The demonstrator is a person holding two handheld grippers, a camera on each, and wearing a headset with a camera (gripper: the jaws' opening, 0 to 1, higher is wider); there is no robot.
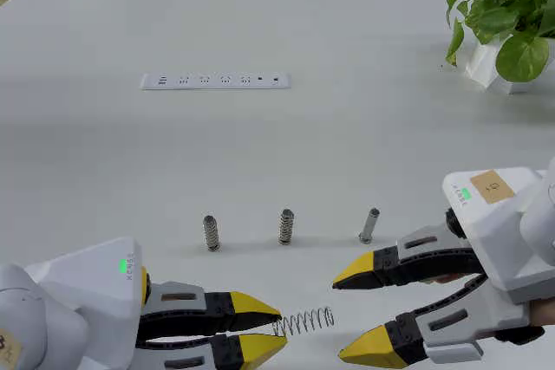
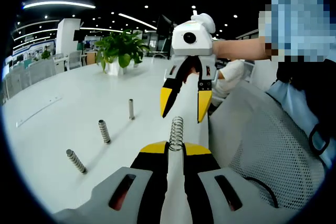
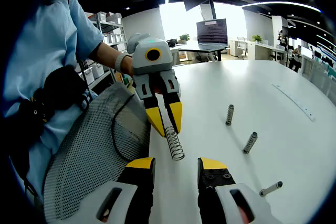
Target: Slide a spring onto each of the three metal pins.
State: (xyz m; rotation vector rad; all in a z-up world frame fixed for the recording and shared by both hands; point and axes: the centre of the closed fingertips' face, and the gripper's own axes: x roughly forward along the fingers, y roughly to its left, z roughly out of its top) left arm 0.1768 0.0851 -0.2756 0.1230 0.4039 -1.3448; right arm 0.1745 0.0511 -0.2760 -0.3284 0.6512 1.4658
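Note:
Three metal pins stand in a row on the white table (image 1: 286,153). The left pin (image 1: 211,233) and the middle pin (image 1: 286,226) each wear a spring. The right pin (image 1: 369,224) is bare. My left gripper (image 1: 279,327) is at the near left, shut on one end of a loose spring (image 1: 303,321) that sticks out to the right. In the left gripper view the spring (image 2: 177,132) rises from between the yellow tips. My right gripper (image 1: 340,318) faces it from the right, open, its tips just past the spring's free end (image 3: 175,142).
A white power strip (image 1: 215,81) lies farther back on the table. A potted plant (image 1: 507,15) stands at the far right corner. A mesh chair (image 3: 89,156) is beside the table's near edge, by the person.

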